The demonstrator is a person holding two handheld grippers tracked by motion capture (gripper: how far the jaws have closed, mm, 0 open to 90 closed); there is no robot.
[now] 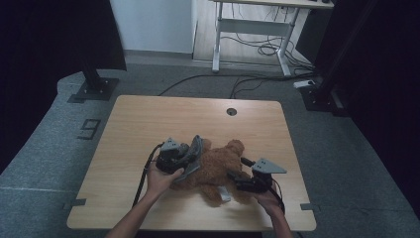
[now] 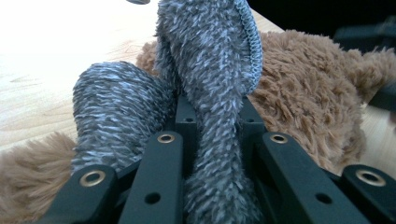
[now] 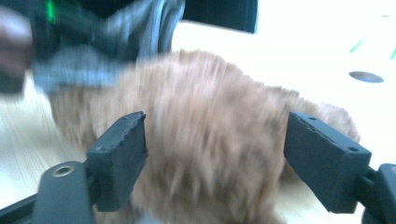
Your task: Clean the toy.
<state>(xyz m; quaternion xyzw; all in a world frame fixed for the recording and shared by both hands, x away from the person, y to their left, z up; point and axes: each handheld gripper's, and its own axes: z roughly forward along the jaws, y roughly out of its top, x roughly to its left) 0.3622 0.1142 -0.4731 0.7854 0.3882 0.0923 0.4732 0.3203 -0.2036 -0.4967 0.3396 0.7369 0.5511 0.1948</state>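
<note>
On the worktop [image 1: 129,119], the left hand-held gripper [image 1: 190,154] pinches a grey fuzzy cloth [image 2: 210,70] against the brown plush toy [image 1: 218,166] lying mid-table; the right hand-held gripper [image 1: 236,179] has its jaws spread wide, apart from the toy's fur.

One mark legible: a dark figure "9" [image 1: 88,129] on the grey floor [image 1: 44,148], left of the table [image 1: 148,114]. Nothing else readable.

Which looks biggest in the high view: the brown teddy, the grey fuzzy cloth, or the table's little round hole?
1. Brown teddy
2. Grey fuzzy cloth
3. Round hole, clearly smallest
</note>
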